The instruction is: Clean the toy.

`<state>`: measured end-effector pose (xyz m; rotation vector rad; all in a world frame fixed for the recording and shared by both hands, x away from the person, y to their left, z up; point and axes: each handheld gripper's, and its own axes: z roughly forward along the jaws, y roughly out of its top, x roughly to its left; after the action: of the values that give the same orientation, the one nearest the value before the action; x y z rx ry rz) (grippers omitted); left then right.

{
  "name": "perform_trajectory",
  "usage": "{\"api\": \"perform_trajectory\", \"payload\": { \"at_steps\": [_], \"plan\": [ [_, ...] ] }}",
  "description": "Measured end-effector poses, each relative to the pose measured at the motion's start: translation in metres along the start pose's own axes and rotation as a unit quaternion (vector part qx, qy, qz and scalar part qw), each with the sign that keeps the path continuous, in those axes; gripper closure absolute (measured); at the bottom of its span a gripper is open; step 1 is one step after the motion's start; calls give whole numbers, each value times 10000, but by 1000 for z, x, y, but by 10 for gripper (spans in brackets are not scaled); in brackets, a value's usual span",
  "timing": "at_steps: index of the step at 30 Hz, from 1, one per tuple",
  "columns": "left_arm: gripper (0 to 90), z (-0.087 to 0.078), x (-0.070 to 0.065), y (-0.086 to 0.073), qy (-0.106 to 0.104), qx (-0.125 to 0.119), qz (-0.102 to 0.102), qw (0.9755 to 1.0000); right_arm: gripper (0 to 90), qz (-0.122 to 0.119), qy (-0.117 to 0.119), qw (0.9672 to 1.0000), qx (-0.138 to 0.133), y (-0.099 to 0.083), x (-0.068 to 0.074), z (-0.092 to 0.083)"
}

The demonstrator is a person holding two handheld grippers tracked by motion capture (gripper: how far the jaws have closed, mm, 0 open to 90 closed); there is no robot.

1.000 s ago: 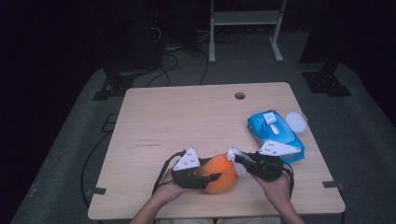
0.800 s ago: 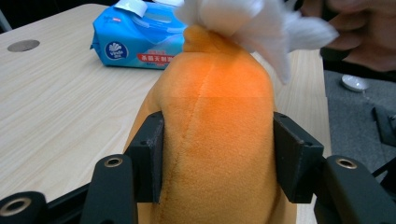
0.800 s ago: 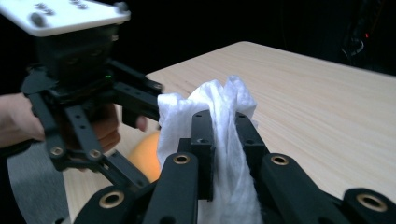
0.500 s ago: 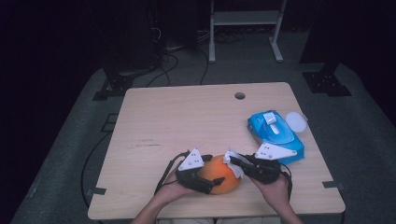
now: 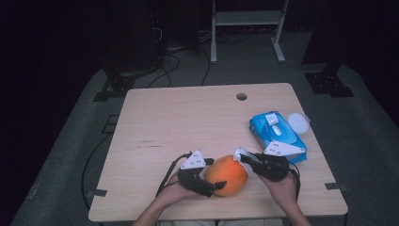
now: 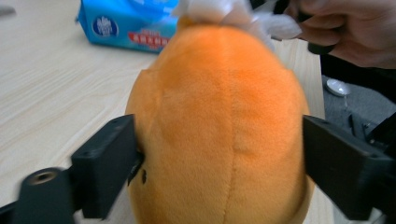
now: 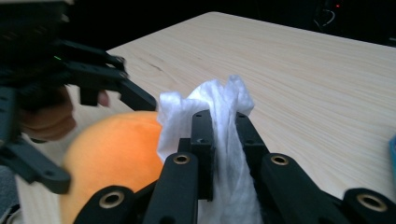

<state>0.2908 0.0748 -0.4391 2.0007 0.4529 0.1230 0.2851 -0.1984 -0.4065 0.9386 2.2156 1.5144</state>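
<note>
An orange plush toy (image 5: pixel 226 175) lies near the table's front edge between both hands. My left gripper (image 5: pixel 214 186) reaches around it from the left. In the left gripper view its two black jaws stand wide on either side of the toy (image 6: pixel 219 126) and press its flanks. They have just been closing on it after spreading wide. My right gripper (image 5: pixel 244 157) is shut on a white wipe (image 7: pixel 219 107) that bunches above its fingertips. The wipe rests against the toy's far end (image 7: pixel 112 149).
A blue pack of wet wipes (image 5: pixel 277 134) lies at the right of the table, with a round white lid (image 5: pixel 299 122) beside it. A small hole (image 5: pixel 241 96) is in the tabletop near the far edge. The table's (image 5: pixel 188 122) left and middle are bare wood.
The left gripper's jaws have spread wider and now sit around the toy's broad body. Both hands have stayed in nearly the same place.
</note>
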Motion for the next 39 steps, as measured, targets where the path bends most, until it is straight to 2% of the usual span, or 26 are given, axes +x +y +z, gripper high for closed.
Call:
{"api": "perform_trajectory", "payload": {
  "at_steps": [2,4,5,7,9,14,16,20,23,25,27,34,36,39],
  "plan": [
    [219,0,-5,2,48,-4,188,9998,806,-151,84,9998,-17,4,10,1],
    [261,1,-11,5,114,-10,334,9994,805,-268,369,9989,-95,9,22,3],
    [283,2,-13,5,144,-15,419,9990,805,-358,421,9985,-54,10,28,5],
    [318,1,-15,5,183,-22,499,9986,806,-562,360,9978,24,12,34,8],
    [342,0,-14,5,185,-33,518,9985,806,-390,358,9986,2,10,27,8],
    [351,1,-13,4,182,-54,564,9982,805,-16,-50,10000,33,-1,-5,1],
    [351,1,-13,4,164,-54,568,9982,805,48,-129,9999,38,-3,-11,-2],
    [350,0,-12,2,147,-65,570,9982,805,-121,-180,9997,89,-1,-6,-2],
    [350,0,-13,2,160,-61,568,9982,805,-134,-76,9999,54,2,1,-2],
    [352,0,-12,2,163,-48,591,9981,805,-294,5,9996,34,4,9,-2],
    [354,-1,-11,1,155,-60,583,9982,805,-362,-20,9993,69,5,11,-2],
    [354,-2,-4,-1,131,-99,398,9991,805,82,-306,9995,73,-3,-16,-8],
    [354,-3,-3,-1,125,-111,374,9992,805,125,-335,9993,67,-4,-18,-10],
    [353,-2,-5,-1,121,-112,400,9991,805,13,-168,9999,12,0,-8,-9]
  ]
}}
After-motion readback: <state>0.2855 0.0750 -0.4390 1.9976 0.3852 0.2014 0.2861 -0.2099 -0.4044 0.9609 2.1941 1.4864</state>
